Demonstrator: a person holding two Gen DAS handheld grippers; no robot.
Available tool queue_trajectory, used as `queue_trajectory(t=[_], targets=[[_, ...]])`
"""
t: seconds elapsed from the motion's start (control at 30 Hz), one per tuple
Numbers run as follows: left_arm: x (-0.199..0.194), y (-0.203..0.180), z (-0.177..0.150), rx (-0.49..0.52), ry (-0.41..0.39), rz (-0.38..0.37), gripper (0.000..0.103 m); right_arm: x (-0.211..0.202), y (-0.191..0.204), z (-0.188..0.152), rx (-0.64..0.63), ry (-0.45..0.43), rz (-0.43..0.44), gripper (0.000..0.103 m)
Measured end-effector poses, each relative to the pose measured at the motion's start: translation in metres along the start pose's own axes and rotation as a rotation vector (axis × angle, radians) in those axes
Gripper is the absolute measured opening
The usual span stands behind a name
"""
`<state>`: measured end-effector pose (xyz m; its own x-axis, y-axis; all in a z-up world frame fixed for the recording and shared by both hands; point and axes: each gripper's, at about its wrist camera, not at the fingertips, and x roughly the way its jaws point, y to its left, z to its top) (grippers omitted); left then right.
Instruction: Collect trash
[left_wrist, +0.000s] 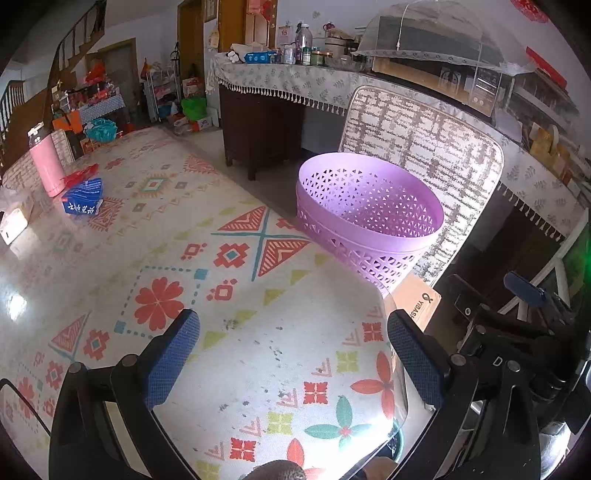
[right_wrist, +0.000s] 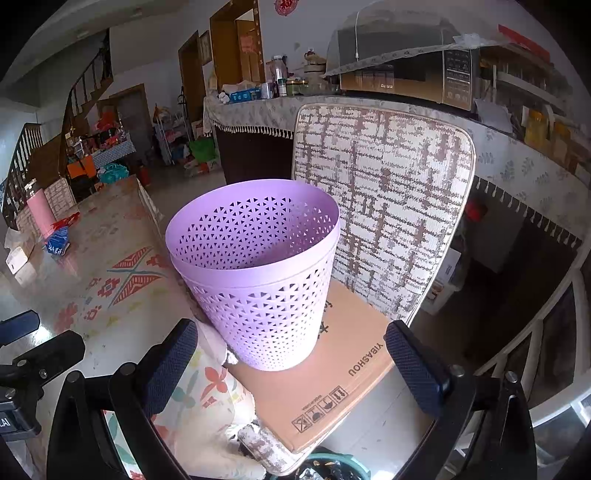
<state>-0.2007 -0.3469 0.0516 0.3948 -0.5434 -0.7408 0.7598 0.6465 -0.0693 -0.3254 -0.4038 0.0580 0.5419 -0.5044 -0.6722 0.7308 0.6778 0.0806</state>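
Two grippers, both wide and empty | trash: red wrapper (left_wrist: 79, 173) and blue packet (left_wrist: 82, 197) on desk (left_wrist: 229, 369), far left by pink bottle (left_wrist: 45, 164) | left gripper (left_wrist: 291, 365) nearer | purple bin (right_wrist: 258, 269) on chair box, right gripper (right_wrist: 290, 369) just before it

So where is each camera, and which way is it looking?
Left wrist: sits on the left gripper, low over the patterned table, looking along it; its own open fingers show, the right gripper beside.
Right wrist: sits on the right gripper, facing the chair; open fingers show.
Both see the purple bin, box, pink bottle.
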Motion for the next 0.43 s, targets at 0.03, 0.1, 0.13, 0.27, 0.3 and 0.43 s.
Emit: queue_trajectory(t=[0.03,0.1,0.13,0.27,0.3,0.43], targets=[[0.001,0.0,0.0,0.002,0.002,0.002,0.101,0.0,-0.001,-0.001,0.002,0.001,0.001,0.103],[0.001,-0.002,-0.002,0.005,0.005,0.001,0.101,0.001,-0.002,-0.001,0.005,0.003,0.003,0.103],[0.002,-0.002,-0.003,0.008,0.007,-0.002,0.101,0.001,-0.002,-0.001,0.006,0.003,0.003,0.103],[0.002,-0.007,-0.004,0.023,0.018,-0.003,0.101,0.001,-0.006,-0.002,0.016,0.007,0.005,0.103],[0.003,-0.009,-0.004,0.025,0.021,-0.004,0.101,0.001,-0.007,-0.003,0.019,0.009,0.005,0.103],[0.003,-0.012,-0.005,0.027,0.024,-0.004,0.101,0.002,-0.012,-0.005,0.034,0.016,0.006,0.103]])
